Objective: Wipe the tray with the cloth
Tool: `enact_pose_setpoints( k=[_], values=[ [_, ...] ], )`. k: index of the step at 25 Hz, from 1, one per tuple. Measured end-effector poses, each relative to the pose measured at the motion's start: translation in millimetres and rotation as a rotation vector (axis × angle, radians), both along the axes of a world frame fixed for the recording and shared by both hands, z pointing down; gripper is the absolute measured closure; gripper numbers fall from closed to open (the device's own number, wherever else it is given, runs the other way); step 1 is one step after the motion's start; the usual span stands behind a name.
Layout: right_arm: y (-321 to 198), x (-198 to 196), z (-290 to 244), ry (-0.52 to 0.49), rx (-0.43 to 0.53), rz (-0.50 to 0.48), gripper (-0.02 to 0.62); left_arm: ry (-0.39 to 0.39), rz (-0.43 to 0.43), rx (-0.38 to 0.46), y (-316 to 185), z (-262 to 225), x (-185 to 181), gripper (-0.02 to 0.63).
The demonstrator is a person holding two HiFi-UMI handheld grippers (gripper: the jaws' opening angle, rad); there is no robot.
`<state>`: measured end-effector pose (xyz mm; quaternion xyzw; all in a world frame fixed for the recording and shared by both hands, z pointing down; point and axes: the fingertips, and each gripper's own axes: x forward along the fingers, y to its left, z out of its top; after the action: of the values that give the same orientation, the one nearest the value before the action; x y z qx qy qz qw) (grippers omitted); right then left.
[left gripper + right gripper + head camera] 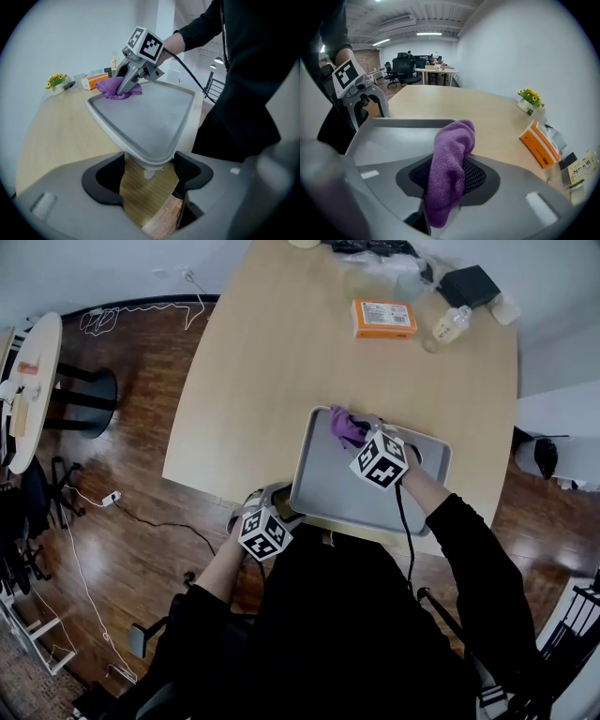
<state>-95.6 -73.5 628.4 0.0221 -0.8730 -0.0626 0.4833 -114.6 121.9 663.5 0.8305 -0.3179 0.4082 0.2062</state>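
- One cloth (345, 425), purple and bunched, lies on the far-left corner of the tray (347, 488), close against the raised rim there.
- One right gripper (356, 435): its jaws are clamped on the cloth, a fold of which hangs out past the pads in the right gripper view.
- One left gripper (149, 176): its jaws are pinched on the tray's near-left corner rim and steady it.
- Progress, as a judgement: wiping is under way, with the cloth down on the tray floor. The grey surface shows no streak or soil, so the share already wiped cannot be told. The middle, the right side and the near strip lie bare for passes.
- Edges: a low rim runs all round the tray and would stop the cloth at each side. The tray sits at the near edge of the worktop (272, 352), and wooden floor shows beneath the held corner, so that corner appears to overhang.
- Open room: wide bare worktop lies left of and beyond the tray. An orange box (383, 318), a small bottle (450, 324) and a black box (469, 284) stand well apart at the far end, clear of any stroke.
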Motion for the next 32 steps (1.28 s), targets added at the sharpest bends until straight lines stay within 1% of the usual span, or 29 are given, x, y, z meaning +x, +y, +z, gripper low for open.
enact_pose_setpoints(
  k=[3,5,9,10,12,15,17,18,20,22,24,26,28,30,32],
  values=[
    [41.4,-2.8,-0.3,0.004,-0.046,-0.056,0.459,0.002,0.005,-0.003,0.1,-0.2,0.4,0.287],
    [83.4,-3.2,0.2,0.000,-0.073,-0.114,0.459,0.002,0.009,-0.005,0.0,-0.2,0.6,0.287],
    [174.9,-3.6,1.7,-0.004,-0.163,-0.236,0.459,0.004,0.010,-0.004,0.0,0.3,0.5,0.287],
    [188.5,-3.7,2.1,-0.003,-0.164,-0.256,0.459,0.005,0.011,-0.003,0.1,0.2,0.5,0.287],
    [194.5,-3.9,3.2,-0.002,-0.166,-0.256,0.464,0.006,0.012,0.001,-0.2,-0.1,0.6,0.287],
    [189.5,-4.4,2.9,-0.002,-0.216,-0.256,0.460,0.007,0.011,0.001,0.0,-0.2,0.6,0.287],
    [186.0,-5.0,3.5,0.004,-0.207,-0.283,0.460,0.007,0.010,0.001,-0.2,-0.1,1.5,0.287],
    [181.2,-6.6,4.1,0.005,-0.195,-0.289,0.460,0.007,0.009,0.002,-0.5,-0.1,2.0,0.287],
    [161.2,-13.1,5.4,0.006,-0.165,-0.271,0.459,0.007,0.007,0.004,-0.9,-0.1,2.7,0.288],
    [129.8,-23.5,6.1,0.007,-0.130,-0.228,0.459,0.009,0.005,0.007,-0.6,-0.5,2.7,0.288],
    [95.1,-34.9,5.8,0.010,-0.117,-0.185,0.459,0.010,0.005,0.009,-0.6,-1.1,2.7,0.288],
    [63.4,-44.9,4.4,0.027,-0.105,-0.158,0.458,0.010,0.006,0.008,-0.9,-1.2,3.4,0.288],
    [37.3,-52.6,3.2,0.058,-0.066,-0.149,0.457,0.009,0.008,0.007,-1.0,-1.0,3.2,0.288],
    [17.8,-56.7,2.4,0.086,-0.016,-0.138,0.457,0.011,0.008,0.011,-1.2,-0.6,2.3,0.288],
    [7.6,-57.9,1.8,0.092,0.001,-0.103,0.457,0.014,0.006,0.016,-0.9,-0.5,1.4,0.288]
  ],
)
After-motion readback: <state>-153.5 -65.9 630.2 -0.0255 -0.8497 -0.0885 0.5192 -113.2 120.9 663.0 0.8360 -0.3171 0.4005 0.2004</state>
